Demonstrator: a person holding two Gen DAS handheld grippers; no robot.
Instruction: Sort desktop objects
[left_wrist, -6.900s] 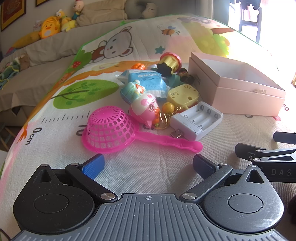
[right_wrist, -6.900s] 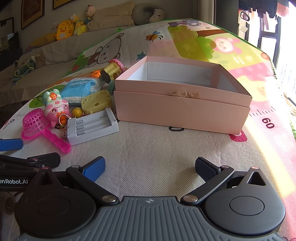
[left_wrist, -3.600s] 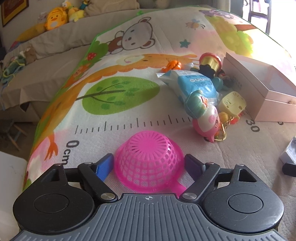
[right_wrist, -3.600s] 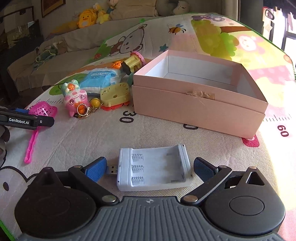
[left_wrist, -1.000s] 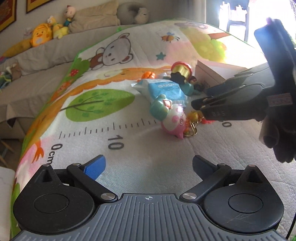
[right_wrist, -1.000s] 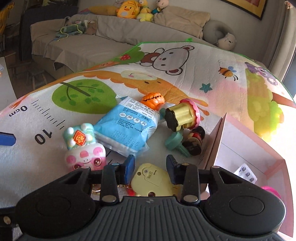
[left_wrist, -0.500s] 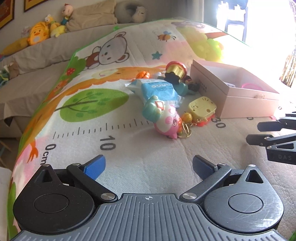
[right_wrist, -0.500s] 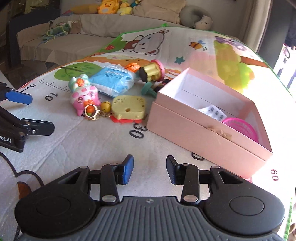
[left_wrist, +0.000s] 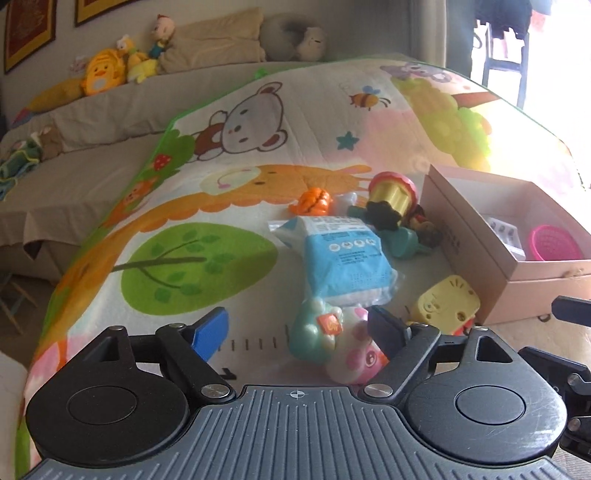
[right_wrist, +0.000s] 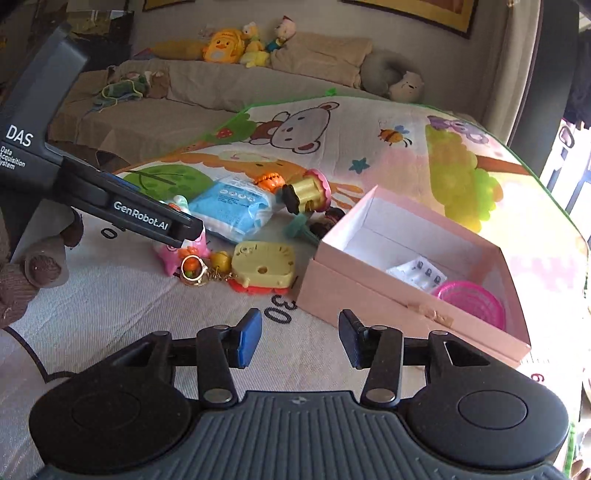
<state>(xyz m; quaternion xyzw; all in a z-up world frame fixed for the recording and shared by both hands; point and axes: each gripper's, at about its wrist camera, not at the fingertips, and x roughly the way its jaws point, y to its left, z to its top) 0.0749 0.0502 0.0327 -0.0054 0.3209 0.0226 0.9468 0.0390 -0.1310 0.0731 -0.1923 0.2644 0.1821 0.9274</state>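
1. Left gripper: jaws closing around the pig toy, which sits between them; the right-hand finger lies against the toy's pink side, while the blue-padded finger stands clear of it with bare mat in the gap, so nothing is gripped yet.
2. Pig toy: a rounded plastic figure, pink and white at the face end, teal at the other, with a small orange-red label on top; it lies on its side on the play mat, just below the blue packet. In the right wrist view the left gripper's dark finger covers most of the toy.
3. Key ring: a gold ring with an orange and green charm, touching the pig toy's face end and chained toward the yellow cheese-shaped toy.
4. Right gripper: jaws opening, nothing between them, only bare mat below; it hovers near the front corner of the pink box.
5. Pink box: open-topped, right of the toy cluster, holding a white battery case and a pink mesh strainer.
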